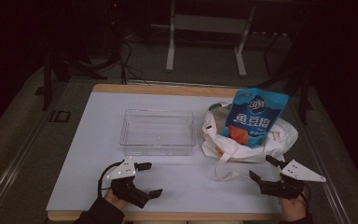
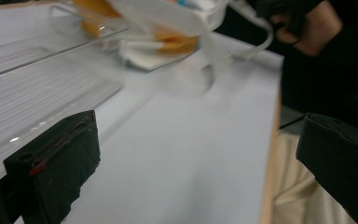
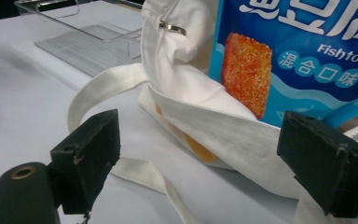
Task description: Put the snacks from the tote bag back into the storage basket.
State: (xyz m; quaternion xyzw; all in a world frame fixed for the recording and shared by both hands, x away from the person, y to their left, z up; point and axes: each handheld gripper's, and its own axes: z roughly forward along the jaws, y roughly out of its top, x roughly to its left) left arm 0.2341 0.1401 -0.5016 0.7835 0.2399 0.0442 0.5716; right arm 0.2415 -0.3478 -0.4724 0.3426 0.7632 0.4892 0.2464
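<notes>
We see the white bag (image 1: 247,140) slumped at about three o'clock on the white table (image 1: 98,154), with a blue pouch (image 1: 255,116) standing up out of its mouth and something orange — we think another packet, though the cloth hides most of it — showing low at its side. A clear tray (image 1: 158,131) sits just beside the bag, toward nine o'clock of it, near the table's middle. The right gripper (image 1: 261,169) waits at about five o'clock, jaws spread wide with nothing between them, aimed at the bag; in the right gripper view the bag's strap (image 3: 121,81) loops across the table close ahead of the jaws. The left gripper (image 1: 150,179) hovers at about seven o'clock, near the tray's front wall — its jaws also stand apart and empty.
</notes>
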